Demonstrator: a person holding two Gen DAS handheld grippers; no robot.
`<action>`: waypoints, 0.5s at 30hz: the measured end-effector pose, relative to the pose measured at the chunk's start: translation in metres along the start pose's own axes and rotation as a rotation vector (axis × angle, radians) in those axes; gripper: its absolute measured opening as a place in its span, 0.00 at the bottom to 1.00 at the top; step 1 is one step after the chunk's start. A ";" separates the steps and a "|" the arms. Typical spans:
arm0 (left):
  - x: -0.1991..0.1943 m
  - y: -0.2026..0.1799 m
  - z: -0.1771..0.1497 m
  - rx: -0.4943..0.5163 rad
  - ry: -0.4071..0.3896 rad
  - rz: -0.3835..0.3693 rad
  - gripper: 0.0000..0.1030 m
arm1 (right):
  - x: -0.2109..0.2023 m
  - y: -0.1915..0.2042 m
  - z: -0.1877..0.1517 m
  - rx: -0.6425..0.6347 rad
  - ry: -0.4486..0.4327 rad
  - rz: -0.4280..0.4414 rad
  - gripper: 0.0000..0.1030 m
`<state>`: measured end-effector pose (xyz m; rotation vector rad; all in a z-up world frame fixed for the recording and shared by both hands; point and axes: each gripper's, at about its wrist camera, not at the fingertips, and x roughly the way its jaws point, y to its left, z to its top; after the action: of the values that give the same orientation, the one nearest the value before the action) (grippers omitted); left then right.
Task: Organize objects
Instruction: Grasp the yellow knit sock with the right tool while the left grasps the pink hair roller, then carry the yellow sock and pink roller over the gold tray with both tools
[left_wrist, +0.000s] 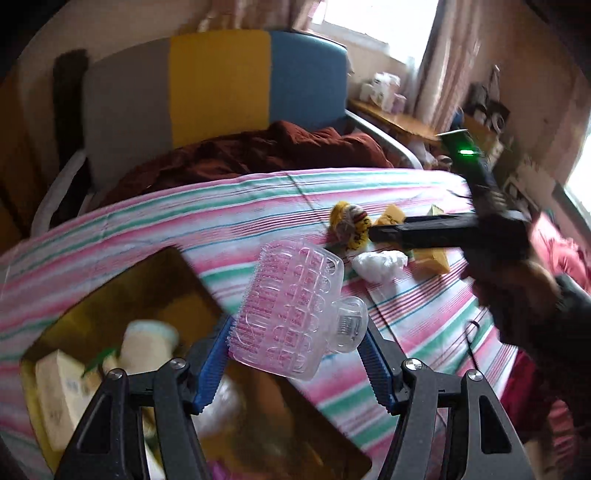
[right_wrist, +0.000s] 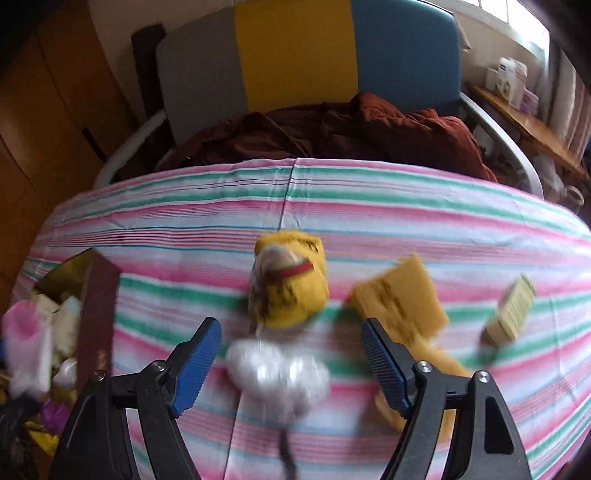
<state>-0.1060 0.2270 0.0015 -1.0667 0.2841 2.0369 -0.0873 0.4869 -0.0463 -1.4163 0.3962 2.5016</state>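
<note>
Clear plastic hair clip (left_wrist: 295, 310) with pink bristly inner part sits between the blue pads of the left gripper (left_wrist: 295, 354), fingers spread wide; left pad (left_wrist: 212, 363) seems to touch the clip's edge, right pad (left_wrist: 375, 363) just beside its hinge tab (cannot tell if it is truly clamped). Clip hangs over the edge of a brown box (left_wrist: 177, 280) lying on the striped pink-green-white sheet (left_wrist: 184, 218). Box holds a cream carton (left_wrist: 55, 391) and a pale roll-like item (left_wrist: 147, 343), both blurred.

Right gripper (right_wrist: 291, 354) jaws apart, nothing between the pads, hovering over a crumpled white wad (right_wrist: 277, 373) on the sheet. Just beyond the wad lies a yellow plush toy (right_wrist: 291, 280) with a red band. To the right a yellow packet (right_wrist: 399, 299), and further right a small pale box (right_wrist: 511, 314) (motion blur, details unreadable). Same gripper appears in the left wrist view as a black body reaching in from the right, next to the toy and wad.

Behind the sheet: dark red blanket (right_wrist: 351, 129) heaped against a grey-yellow-blue headboard (right_wrist: 295, 51). Wooden shelf (right_wrist: 528, 125) at far right with small boxes on it.
</note>
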 end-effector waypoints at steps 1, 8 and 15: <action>-0.008 0.007 -0.006 -0.025 -0.007 0.007 0.65 | 0.008 0.003 0.007 -0.005 0.014 -0.012 0.75; -0.037 0.054 -0.043 -0.171 -0.015 0.072 0.65 | 0.045 0.016 0.029 -0.061 0.090 -0.076 0.41; -0.056 0.097 -0.070 -0.318 -0.043 0.134 0.65 | 0.001 0.033 0.023 -0.094 -0.008 -0.034 0.34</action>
<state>-0.1183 0.0966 -0.0144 -1.2194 0.0068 2.2742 -0.1178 0.4643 -0.0320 -1.4343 0.2544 2.5284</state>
